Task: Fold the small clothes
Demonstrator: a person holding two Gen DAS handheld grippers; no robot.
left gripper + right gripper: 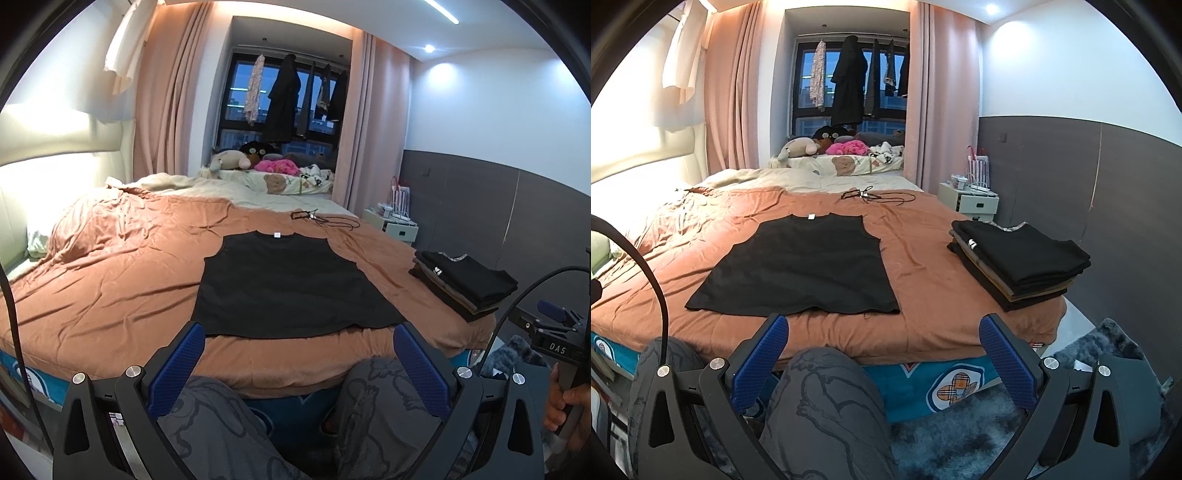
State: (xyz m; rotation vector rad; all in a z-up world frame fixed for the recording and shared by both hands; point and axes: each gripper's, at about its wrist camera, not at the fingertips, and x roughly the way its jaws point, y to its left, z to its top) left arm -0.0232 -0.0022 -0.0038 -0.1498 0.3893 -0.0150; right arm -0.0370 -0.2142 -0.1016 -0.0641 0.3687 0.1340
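Observation:
A black sleeveless top (pixel 284 282) lies flat and spread on the brown bedspread (pixel 110 280), neck away from me; it also shows in the right wrist view (pixel 801 266). My left gripper (pixel 299 332) is open and empty, held back just short of the top's near hem. My right gripper (pixel 884 325) is open and empty, off the bed's near edge, right of the hem. A stack of folded dark clothes (pixel 465 282) sits at the bed's right edge, also in the right wrist view (pixel 1015 262).
A black cord with a small device (pixel 321 218) lies beyond the top. Plush toys (pixel 827 146) sit by the window. A white nightstand (pixel 971 201) stands at right. My knees (pixel 827 406) and a grey rug (pixel 960 435) are below the bed edge.

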